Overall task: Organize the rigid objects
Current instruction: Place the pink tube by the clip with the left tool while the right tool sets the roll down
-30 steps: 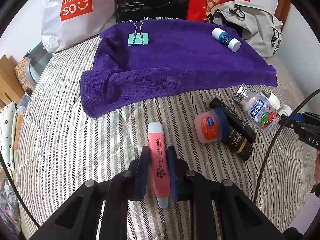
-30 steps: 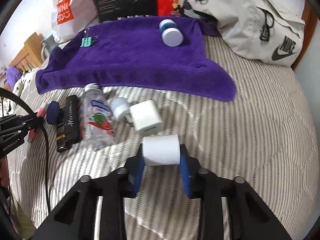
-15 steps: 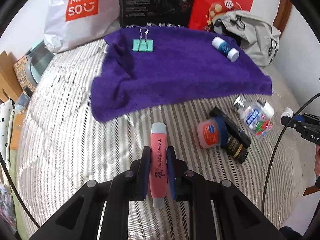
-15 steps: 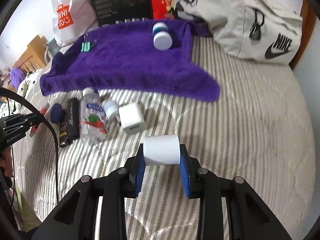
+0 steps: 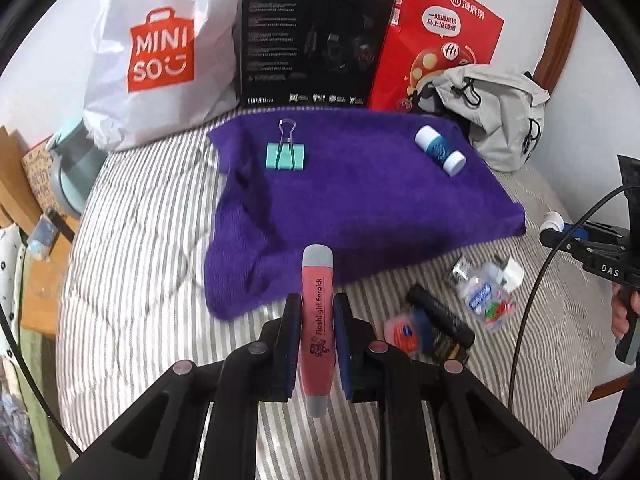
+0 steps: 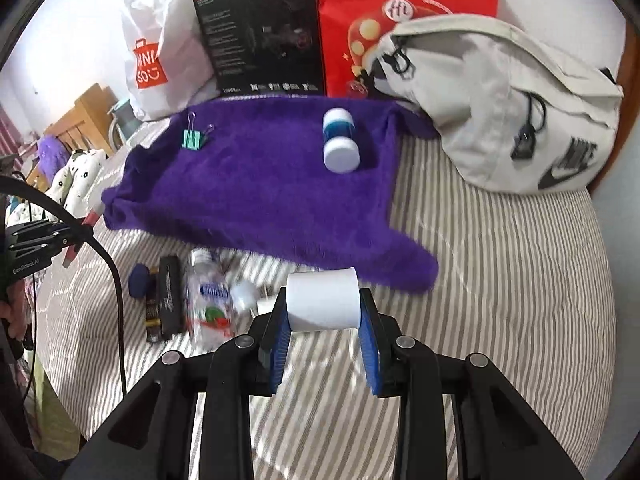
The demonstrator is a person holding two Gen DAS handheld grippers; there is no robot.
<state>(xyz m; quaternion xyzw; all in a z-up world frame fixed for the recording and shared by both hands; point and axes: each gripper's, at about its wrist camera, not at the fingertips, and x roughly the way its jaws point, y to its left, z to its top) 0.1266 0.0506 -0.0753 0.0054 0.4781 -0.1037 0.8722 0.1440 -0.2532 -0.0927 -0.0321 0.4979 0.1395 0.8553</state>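
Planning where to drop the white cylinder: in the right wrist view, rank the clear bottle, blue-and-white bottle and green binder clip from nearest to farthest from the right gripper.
1. Clear bottle, lying on the striped bedding just left of the right gripper.
2. Blue-and-white bottle, far side of the purple towel.
3. Green binder clip, towel's far left corner.

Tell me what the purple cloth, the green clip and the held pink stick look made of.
Purple cloth: fuzzy pile, likely microfibre or terry towel.
Green clip: painted metal body, it seems, with bare shiny wire handles.
Pink stick, in the left gripper: smooth, slightly glossy plastic by its look, with grey caps.
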